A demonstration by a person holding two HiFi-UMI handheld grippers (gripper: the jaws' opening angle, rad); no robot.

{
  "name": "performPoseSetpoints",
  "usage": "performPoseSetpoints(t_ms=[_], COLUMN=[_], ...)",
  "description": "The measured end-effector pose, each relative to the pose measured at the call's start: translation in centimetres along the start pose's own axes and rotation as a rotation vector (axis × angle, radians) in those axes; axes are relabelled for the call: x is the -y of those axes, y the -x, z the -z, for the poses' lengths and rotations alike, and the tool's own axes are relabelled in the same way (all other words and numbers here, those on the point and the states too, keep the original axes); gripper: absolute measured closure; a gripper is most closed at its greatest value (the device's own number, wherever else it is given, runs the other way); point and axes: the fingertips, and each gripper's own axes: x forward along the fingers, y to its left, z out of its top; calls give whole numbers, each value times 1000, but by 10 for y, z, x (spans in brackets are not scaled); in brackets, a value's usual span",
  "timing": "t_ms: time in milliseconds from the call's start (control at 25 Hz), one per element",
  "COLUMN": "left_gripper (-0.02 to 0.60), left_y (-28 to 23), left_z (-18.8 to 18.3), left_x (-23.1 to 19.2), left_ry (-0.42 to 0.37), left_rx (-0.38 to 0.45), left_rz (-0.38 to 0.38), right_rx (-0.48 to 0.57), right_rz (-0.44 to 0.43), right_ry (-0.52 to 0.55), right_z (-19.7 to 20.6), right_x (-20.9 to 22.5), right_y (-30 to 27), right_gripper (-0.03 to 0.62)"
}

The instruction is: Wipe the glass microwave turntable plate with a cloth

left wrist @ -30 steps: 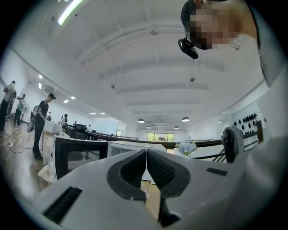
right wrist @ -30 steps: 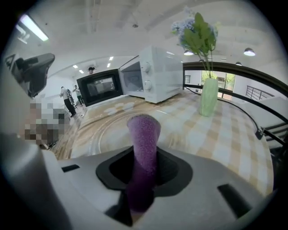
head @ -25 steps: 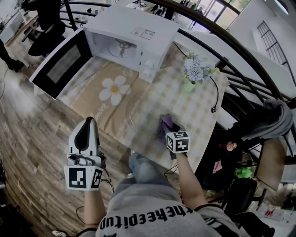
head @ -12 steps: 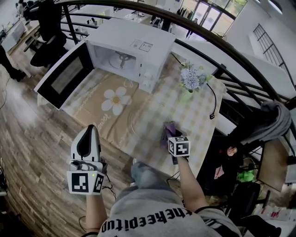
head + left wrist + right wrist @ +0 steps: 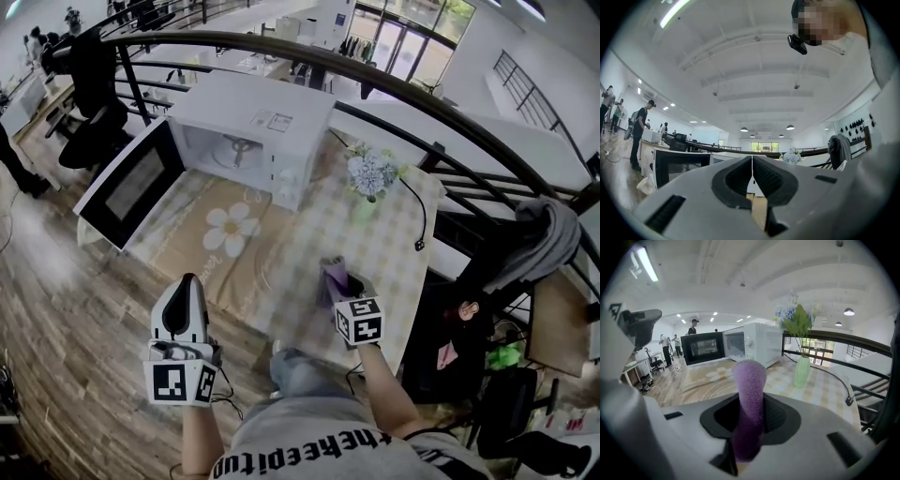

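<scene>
**Item: glass turntable plate** [image 5: 705, 383]. Out of the microwave, lying flat on the desk [image 5: 398, 258] in front of it. It shows only as faint curved rims on the daisy-print mat [image 5: 230, 225].

**Cloth** [image 5: 749, 380]. Purple, rolled narrow, pinched in the right claw [image 5: 339, 286] and standing up past the jaw tips. It is held above the desk's near edge, short of the plate.

**Left claw** [image 5: 752, 173]. Jaws pressed together on nothing, held over the wooden floor [image 5: 56, 309] off the desk's near-left side.

**Hazards, as judged.**
- The plate is unbraced. A one-sided wipe could push it along the mat toward the near edge.
- The glass is hard to see, so a low approach may knock its rim.
- The cloth tip is slim, and a steep angle could put hard jaw on glass.

**Surroundings.**
- White microwave [image 5: 248, 141] at the back, with its door [image 5: 127, 192] swung open to the left, well apart.
- Green vase of flowers [image 5: 368, 178] and a black cable [image 5: 417, 220] stand back-right of the right claw, within reach of a wide stroke.
- Nothing stands between cloth and plate.
</scene>
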Motion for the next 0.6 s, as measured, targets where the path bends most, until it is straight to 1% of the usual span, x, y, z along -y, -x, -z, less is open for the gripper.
performPoseSetpoints(t_ms=[600], left_gripper=[571], left_y=[14], left_z=[-18], left_x=[13], left_ry=[-12], left_rx=[33], left_rz=[18], right_rx=[305], right_rz=[6], right_ry=[-48], right_z=[-87], right_x=[-8], right_y=[85], right_gripper=[480])
